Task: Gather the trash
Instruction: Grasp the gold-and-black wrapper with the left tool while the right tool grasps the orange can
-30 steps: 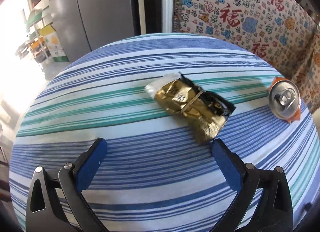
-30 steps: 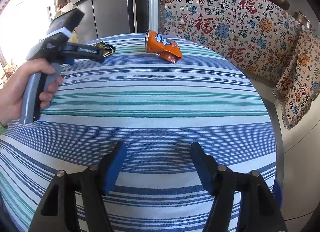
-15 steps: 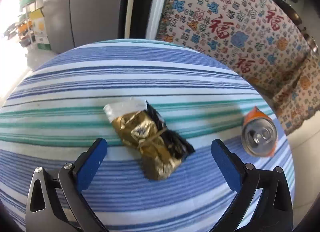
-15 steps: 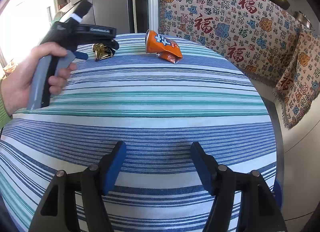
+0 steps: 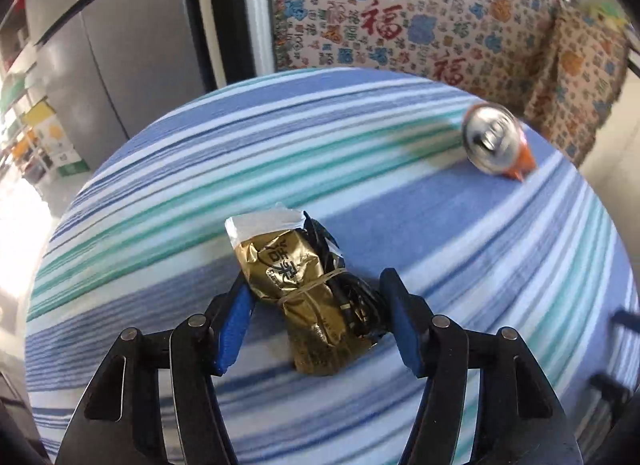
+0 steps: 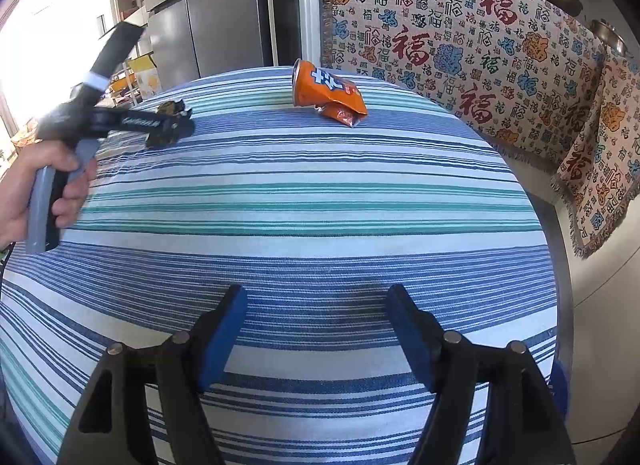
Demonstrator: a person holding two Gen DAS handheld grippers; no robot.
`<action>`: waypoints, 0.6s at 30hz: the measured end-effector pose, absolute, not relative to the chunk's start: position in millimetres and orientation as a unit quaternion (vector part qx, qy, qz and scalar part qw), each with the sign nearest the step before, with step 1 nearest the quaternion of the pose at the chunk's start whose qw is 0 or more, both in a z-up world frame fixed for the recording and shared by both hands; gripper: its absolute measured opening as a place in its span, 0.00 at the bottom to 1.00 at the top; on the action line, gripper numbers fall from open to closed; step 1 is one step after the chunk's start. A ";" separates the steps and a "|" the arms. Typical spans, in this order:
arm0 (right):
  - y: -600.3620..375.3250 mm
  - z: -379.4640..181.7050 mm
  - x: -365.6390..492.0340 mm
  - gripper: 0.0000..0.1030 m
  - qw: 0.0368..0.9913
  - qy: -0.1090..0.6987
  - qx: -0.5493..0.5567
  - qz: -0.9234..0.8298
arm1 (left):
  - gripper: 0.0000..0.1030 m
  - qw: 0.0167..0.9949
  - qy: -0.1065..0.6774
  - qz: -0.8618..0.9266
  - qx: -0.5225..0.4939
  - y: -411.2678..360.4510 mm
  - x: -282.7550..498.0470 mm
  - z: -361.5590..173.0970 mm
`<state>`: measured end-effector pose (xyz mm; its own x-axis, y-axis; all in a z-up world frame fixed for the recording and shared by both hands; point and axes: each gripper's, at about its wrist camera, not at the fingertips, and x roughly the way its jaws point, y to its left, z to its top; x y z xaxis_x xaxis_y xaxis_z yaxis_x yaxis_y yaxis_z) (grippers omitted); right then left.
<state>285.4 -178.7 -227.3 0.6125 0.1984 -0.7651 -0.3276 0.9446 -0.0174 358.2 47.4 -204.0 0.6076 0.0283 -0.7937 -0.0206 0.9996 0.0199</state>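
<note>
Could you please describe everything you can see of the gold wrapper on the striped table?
The gold wrapper is crumpled shiny foil with dark printed characters, a clear sealed end pointing away, black packaging beside it and a thin band around the middle. It lies flat on the striped tablecloth, between the closing jaws of the left hand-held gripper, whose left pad appears to touch it.

Hard daylight pours in from my left and blows that edge to white in both views. My left view is smeared: the can (image 5: 494, 139) and far stripes blur, while the wrapper (image 5: 304, 289) stays fairly sharp. My right view is crisp. The desk (image 6: 320, 201) bulges, corners go black, and soft shadows lie under my grippers.
</note>
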 end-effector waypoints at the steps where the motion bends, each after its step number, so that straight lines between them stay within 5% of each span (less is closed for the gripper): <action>1: -178.9 -227.2 289.6 0.77 0.892 0.420 -0.078 0.147 | 0.62 0.894 0.449 -0.002 0.015 47.5 345.2 -203.3; 7: -175.0 -226.8 350.8 0.86 0.890 0.437 -0.059 0.112 | 0.68 0.893 0.448 -0.036 0.026 47.6 301.0 -203.3; 18: -125.4 -228.4 476.2 0.86 0.894 0.431 -0.061 0.105 | 0.86 0.897 0.439 -0.043 0.028 39.4 309.5 -209.3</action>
<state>476.2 -125.4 -228.4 0.6073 0.1348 -0.7830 -0.2405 0.9704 -0.0196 309.5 39.4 -209.3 0.6101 -0.0532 -0.7906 0.1017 0.9947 0.0116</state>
